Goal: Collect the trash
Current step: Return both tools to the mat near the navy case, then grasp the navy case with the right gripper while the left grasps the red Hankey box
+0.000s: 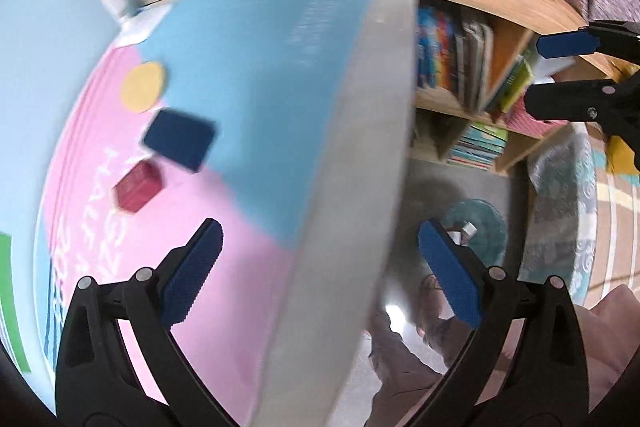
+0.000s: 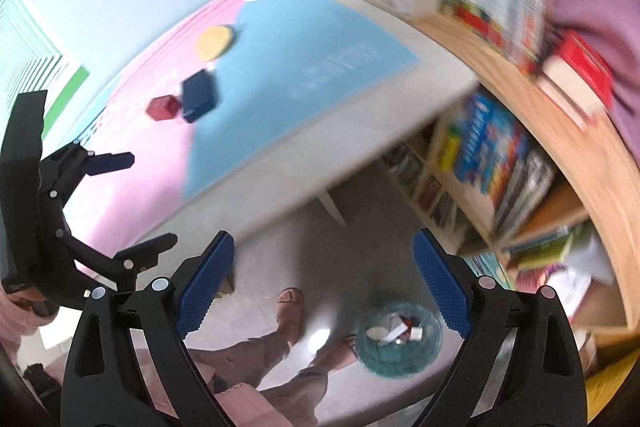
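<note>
Scraps of paper and small bits of packaging [image 2: 394,329] lie heaped in the teal wastebasket [image 2: 424,351] on the grey floor, down by the person's sandalled feet and just off the near right corner of the surface [image 2: 360,131]. They look light and crumpled, the sort of thing that gives under any squeeze and could slip out sideways if only nipped at an edge; anything more added there is best pinched across its bulk.

On the surface, over a pink and blue poster [image 2: 288,67], three pieces are left: a dark red block [image 2: 162,108], a navy block [image 2: 199,95] just beside it, and a flat yellow disc [image 2: 216,42] farther back. I would guess they are foam or light wood: stiff enough to hold shape, not fragile, a little smooth. The blocks offer flat opposite faces to grip. The disc lies flat and would need lifting by its rim. Whether they count as trash I cannot say for sure.

The right gripper [image 2: 324,285] hangs over the floor near the basket with its jaws spread wide and nothing between them. The left gripper [image 1: 320,277] straddles the near edge of the surface in its own view, jaws equally wide and empty. Behind everything, far and right, runs a wooden bookshelf [image 2: 520,75] packed with books. Both views are smeared, so fine detail is lost.
</note>
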Demonstrator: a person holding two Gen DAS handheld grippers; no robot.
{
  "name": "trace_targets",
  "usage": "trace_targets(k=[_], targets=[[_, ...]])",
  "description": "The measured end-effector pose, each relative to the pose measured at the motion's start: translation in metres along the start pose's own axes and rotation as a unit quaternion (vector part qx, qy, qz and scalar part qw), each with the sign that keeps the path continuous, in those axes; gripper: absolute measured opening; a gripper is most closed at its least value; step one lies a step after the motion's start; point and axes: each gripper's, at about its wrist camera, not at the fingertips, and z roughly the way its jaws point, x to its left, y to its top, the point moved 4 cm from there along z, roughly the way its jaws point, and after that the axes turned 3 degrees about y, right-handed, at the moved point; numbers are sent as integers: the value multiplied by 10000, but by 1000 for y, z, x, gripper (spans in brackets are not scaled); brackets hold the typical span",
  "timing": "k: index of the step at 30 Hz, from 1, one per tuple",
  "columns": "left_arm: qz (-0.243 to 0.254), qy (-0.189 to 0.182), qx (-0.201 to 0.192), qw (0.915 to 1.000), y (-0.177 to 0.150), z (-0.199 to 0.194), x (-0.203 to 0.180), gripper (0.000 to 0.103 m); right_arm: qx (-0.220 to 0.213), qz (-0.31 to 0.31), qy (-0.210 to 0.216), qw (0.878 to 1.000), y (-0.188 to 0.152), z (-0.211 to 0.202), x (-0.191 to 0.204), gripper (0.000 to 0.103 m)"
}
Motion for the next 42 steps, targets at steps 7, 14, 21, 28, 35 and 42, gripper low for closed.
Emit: trace_targets(k=[7, 14, 21, 28, 35, 42], targets=[[-371, 193, 106, 9991, -21, 4, 54, 96, 83, -514, 177, 9985, 37, 27, 56, 90], [-559, 368, 164, 9976, -35, 8, 108, 96, 212, -799, 261, 9962, 66, 52, 99, 90], [-650, 420, 200, 9968, -39, 19, 149, 96, 313, -1044, 228, 9938, 91, 76, 129, 90], [-588, 532, 387, 9961, -37, 40, 175, 96, 439, -1403, 234, 9889, 108, 100, 150, 90], [-562, 609, 515, 9952, -28, 55, 191, 96, 660, -1695, 358, 9827, 121, 122, 158, 90], [-475, 482, 600, 9959, -18, 69, 197, 96, 773, -1766, 439, 9803, 134, 141, 161, 90]])
